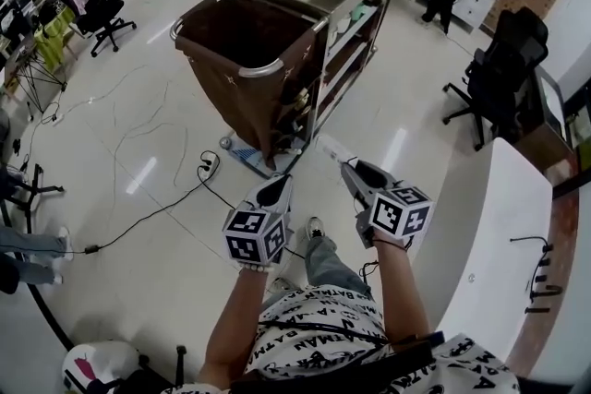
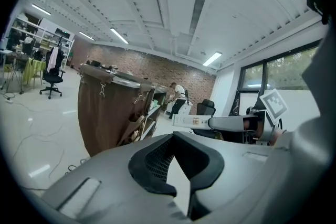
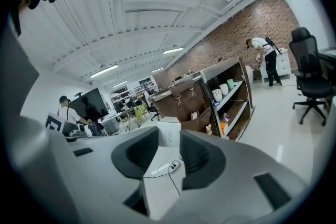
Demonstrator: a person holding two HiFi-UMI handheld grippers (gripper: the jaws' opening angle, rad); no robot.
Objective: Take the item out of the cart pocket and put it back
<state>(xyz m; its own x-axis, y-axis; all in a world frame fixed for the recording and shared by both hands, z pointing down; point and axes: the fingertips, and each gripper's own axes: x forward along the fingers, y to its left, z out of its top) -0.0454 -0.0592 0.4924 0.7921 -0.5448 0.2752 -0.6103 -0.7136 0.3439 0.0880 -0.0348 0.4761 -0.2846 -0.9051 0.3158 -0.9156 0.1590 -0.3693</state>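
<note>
**Glossy office floor, housekeeping cart ahead, white box held in the right gripper**

A pale, shiny floor [image 1: 138,134] is stretching across an open office. Cables [image 1: 148,218] are trailing over it and black office chairs [image 1: 503,69] are standing around the edges. A metal housekeeping cart [image 1: 343,37] is standing ahead of the person, with a brown fabric bag [image 1: 231,69] hanging at its near end and open shelves running along its side. Brown pockets [image 3: 201,121] are hanging on the cart beside the shelves (small items are poking out of them). The person is holding both grippers out side by side, short of the cart. The right gripper [image 1: 345,165] is pinching a small white box [image 1: 330,146] between its jaws. The box is sticking out past the tips towards the cart, in the air and well apart from the pockets. The left gripper [image 1: 276,186] is carrying nothing, and its jaws are pressing together at the tips.
</note>
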